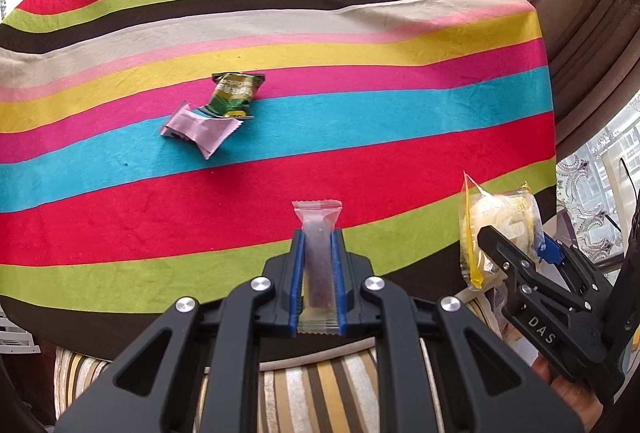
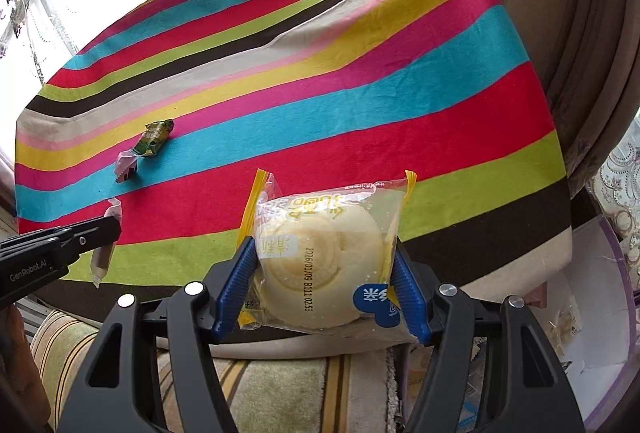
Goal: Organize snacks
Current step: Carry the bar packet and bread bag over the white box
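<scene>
The left gripper (image 1: 318,233) is clamping a slim clear-wrapped snack bar (image 1: 317,245) between its blue pads, the bar's sealed top sticking out past the fingertips. The right gripper (image 2: 326,245) is squeezing a round pale cake in a clear packet (image 2: 324,265), its pads pressing on both sides of the wrapper. Both snacks are hanging above the near edge of the striped tablecloth (image 1: 360,137). Farther out on the cloth, a green packet (image 1: 234,95) and a pink packet (image 1: 200,131) are lying touching each other on the blue stripe. Brown curtains (image 2: 580,33) are hanging beside the table at the right.
</scene>
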Tool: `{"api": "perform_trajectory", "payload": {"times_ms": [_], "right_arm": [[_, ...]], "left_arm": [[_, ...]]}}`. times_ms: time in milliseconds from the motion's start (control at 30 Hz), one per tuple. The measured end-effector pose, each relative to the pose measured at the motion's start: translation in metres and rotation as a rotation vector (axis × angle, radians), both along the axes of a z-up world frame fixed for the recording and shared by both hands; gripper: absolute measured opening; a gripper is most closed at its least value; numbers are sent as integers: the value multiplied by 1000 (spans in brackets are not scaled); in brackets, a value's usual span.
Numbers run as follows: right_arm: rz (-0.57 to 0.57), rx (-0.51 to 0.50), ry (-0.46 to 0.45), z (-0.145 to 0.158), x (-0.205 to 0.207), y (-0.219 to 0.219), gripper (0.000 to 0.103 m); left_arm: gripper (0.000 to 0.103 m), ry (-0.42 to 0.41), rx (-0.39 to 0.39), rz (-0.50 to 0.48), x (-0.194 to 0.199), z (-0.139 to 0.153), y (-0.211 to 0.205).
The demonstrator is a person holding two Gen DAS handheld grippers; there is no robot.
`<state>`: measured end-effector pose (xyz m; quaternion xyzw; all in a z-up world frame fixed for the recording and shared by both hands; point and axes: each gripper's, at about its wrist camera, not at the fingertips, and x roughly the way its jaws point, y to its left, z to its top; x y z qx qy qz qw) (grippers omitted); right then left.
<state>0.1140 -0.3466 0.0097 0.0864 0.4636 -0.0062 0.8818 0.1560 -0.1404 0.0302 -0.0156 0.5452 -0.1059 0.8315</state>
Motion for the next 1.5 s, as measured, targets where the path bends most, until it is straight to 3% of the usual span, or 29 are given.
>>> {"api": "perform_trajectory", "payload": {"times_ms": [867, 1500], "right_arm": [[-182, -8, 38, -23, -80, -110, 64], [-306, -10, 103, -45, -117, -163, 65]], "left_arm": [[13, 59, 12, -264, -38, -21, -143], [14, 134, -24, -446, -70, -45, -215]]}}
